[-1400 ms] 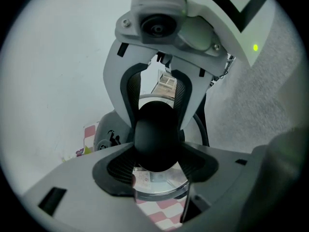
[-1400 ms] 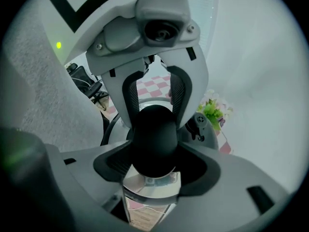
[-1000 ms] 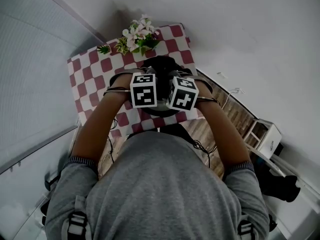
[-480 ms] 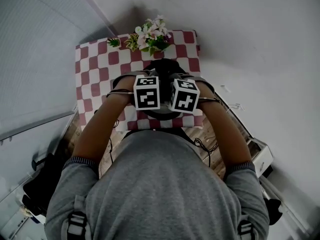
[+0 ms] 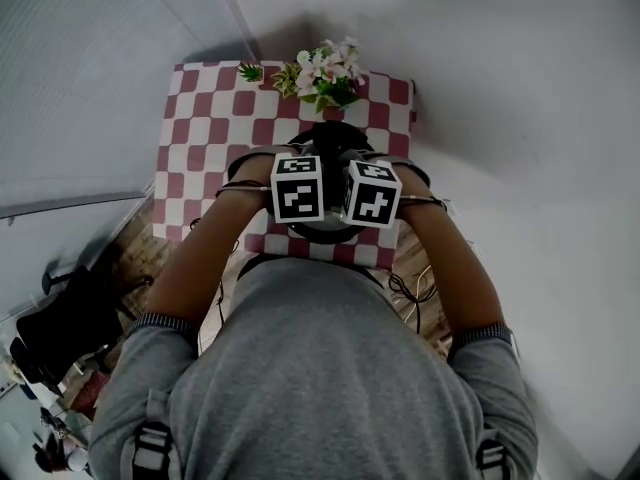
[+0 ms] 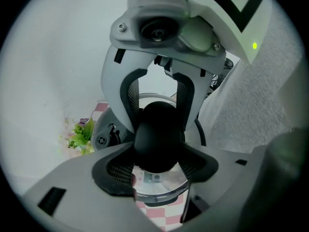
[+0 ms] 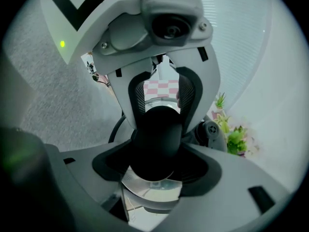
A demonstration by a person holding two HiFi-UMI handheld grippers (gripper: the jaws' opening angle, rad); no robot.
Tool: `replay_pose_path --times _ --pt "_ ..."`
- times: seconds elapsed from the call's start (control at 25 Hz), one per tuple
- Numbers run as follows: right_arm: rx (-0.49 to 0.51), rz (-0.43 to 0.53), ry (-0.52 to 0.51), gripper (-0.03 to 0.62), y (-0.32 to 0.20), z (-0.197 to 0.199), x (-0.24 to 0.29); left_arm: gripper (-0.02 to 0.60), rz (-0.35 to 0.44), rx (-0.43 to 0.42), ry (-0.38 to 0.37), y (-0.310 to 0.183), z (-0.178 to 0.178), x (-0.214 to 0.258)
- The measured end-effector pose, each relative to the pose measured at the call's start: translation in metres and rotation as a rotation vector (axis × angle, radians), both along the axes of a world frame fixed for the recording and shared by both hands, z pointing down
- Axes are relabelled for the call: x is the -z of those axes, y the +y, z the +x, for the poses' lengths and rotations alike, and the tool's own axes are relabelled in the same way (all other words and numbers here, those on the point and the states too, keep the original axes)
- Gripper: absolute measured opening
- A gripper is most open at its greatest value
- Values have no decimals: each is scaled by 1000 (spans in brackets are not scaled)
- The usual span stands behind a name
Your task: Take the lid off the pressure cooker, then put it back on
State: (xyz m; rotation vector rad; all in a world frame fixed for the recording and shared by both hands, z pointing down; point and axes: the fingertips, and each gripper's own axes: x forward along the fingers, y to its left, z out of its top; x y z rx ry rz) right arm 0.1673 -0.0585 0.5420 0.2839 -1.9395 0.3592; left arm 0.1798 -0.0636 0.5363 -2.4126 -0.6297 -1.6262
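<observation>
The pressure cooker (image 5: pixel 330 140) stands on the checked table (image 5: pixel 200 128), mostly hidden under the two marker cubes. Its silver lid (image 6: pixel 157 185) (image 7: pixel 149 190) carries a rounded black knob (image 6: pixel 159 134) (image 7: pixel 157 139). My left gripper (image 6: pixel 157 167) clamps that knob from one side, its dark pads pressed against it. From the opposite side my right gripper (image 7: pixel 154 170) grips the same knob. Each gripper view shows the other gripper facing it, fingers (image 6: pixel 130 100) (image 7: pixel 188 93) down along the knob. Whether the lid sits on the pot or above it is hidden.
A pot of pink and white flowers (image 5: pixel 322 71) stands at the table's far edge, just beyond the cooker, beside a small green plant (image 5: pixel 250 70). White walls close in behind and to the right. Cables (image 5: pixel 405 293) hang near the table's front edge.
Both grippers stay on the knob, and their cubes have rolled a little. The table and flowers have swung round in the head view.
</observation>
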Motion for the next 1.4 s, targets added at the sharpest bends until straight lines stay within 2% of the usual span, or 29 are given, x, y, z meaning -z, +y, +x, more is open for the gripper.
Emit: replay_pose_path --times 0.44,0.6,0.84,1.08,1.24,1.4 --pt "225 -7 13 311 4 4 -3 299 3 179 -20 1 0 0" --pt "258 -4 17 313 1 3 -2 299 6 210 -13 -1 0 0" --pt "230 -13 17 315 2 3 0 307 26 205 66 -1 0 3" --pt "161 63 18 348 -6 5 4 318 83 225 145 -7 -3 8" --pt "83 121 -37 350 -9 6 22 316 117 272 235 -11 -8 19" --pt "-8 178 -99 350 -10 9 41 316 114 334 344 -16 -14 39"
